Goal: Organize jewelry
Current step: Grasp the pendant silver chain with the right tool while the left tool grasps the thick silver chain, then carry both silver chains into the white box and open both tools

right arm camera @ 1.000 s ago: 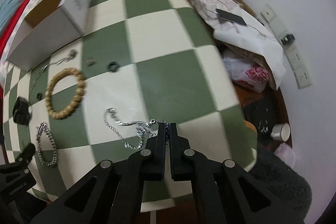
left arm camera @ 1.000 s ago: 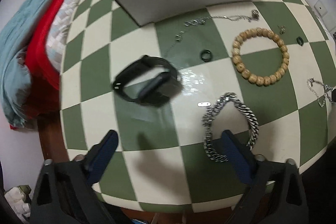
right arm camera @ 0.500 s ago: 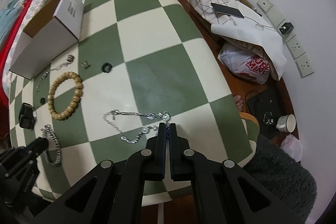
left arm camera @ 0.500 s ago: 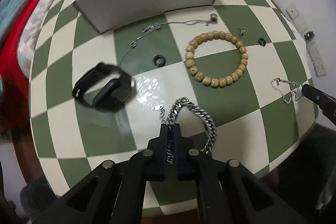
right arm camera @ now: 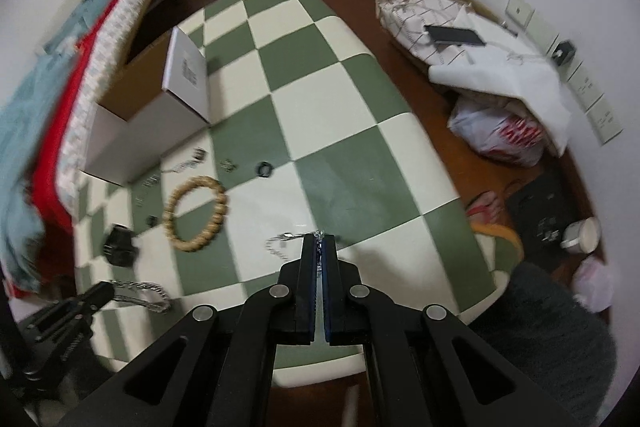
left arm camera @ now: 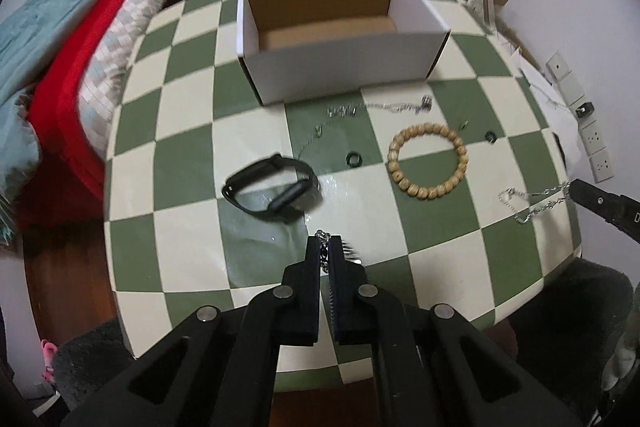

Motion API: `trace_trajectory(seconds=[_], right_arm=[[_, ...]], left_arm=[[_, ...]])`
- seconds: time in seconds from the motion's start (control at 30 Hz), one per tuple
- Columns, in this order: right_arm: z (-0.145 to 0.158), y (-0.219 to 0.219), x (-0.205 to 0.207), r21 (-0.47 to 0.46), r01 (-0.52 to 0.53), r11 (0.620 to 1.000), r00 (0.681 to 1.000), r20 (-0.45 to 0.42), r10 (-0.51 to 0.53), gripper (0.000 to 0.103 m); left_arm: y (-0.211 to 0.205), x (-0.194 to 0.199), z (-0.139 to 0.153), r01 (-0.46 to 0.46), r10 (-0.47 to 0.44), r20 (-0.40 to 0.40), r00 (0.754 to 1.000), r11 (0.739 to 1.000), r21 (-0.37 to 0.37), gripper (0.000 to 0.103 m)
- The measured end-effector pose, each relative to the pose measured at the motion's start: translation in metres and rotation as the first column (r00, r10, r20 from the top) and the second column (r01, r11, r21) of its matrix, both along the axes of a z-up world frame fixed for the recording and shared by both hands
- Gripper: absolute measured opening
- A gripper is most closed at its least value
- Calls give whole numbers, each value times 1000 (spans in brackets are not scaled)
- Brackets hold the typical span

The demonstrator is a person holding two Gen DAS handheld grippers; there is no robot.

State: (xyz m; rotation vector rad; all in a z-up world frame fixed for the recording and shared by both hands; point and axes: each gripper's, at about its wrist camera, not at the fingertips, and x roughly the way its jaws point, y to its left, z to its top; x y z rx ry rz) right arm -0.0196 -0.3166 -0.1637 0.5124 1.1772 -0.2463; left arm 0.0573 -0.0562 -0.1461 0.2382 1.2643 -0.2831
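My left gripper [left arm camera: 329,245] is shut on the heavy silver chain bracelet [left arm camera: 325,258], lifted above the checkered table [left arm camera: 184,211]; the bracelet also shows in the right wrist view [right arm camera: 140,293]. My right gripper [right arm camera: 319,241] is shut on the thin silver chain [right arm camera: 278,247], which also shows in the left wrist view [left arm camera: 532,203]. An open white box [left arm camera: 340,39] stands at the far side. A wooden bead bracelet [left arm camera: 427,161], a black fitness band [left arm camera: 270,193], a black ring [left arm camera: 354,159] and a thin necklace [left arm camera: 380,107] lie on the table.
A small black ring [left arm camera: 490,137] and small metal pieces [left arm camera: 464,125] lie right of the beads. Red and teal bedding [left arm camera: 68,67] lies left of the table. Bags, cloth and a phone [right arm camera: 456,35] are on the floor to the right.
My left gripper closed on the heavy silver bracelet and lifted it up off the table. My right gripper, shut on the thin chain, rose and drew it up.
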Motion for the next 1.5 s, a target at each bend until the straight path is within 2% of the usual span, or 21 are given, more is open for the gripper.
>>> trace_trajectory(seconds=[0.1, 0.3, 0.57, 0.83, 1.0, 1.13, 1.23, 1.5], right_arm=[[9, -1, -1, 50, 8, 999, 1000, 25, -9, 2], [38, 5, -2, 74, -16, 997, 997, 81, 10, 2], [82, 23, 16, 35, -91, 995, 986, 141, 85, 2], [123, 41, 73, -39, -178, 983, 964, 195, 182, 2], [136, 56, 128, -66, -227, 972, 949, 207, 236, 2], [134, 69, 172, -62, -261, 963, 943, 199, 268, 2], [123, 81, 201, -56, -282, 958, 941, 176, 288, 2], [68, 101, 266, 21, -329, 944, 943, 64, 327, 2]], left_arm=[[2, 7, 12, 4, -4, 22, 1000, 1000, -16, 1], [-6, 3, 46, 7, -3, 78, 997, 998, -55, 1], [-17, 28, 85, -6, 23, 150, 988, 994, -109, 1], [-27, 91, 107, -2, 29, 185, 982, 990, -143, 1], [-27, 140, 104, -14, 39, 171, 985, 989, -145, 1], [-26, 175, 90, -28, 49, 130, 990, 987, -156, 1], [-25, 197, 75, -39, 54, 87, 995, 986, -164, 1], [-9, 239, 24, -91, 81, -63, 995, 979, -183, 2]])
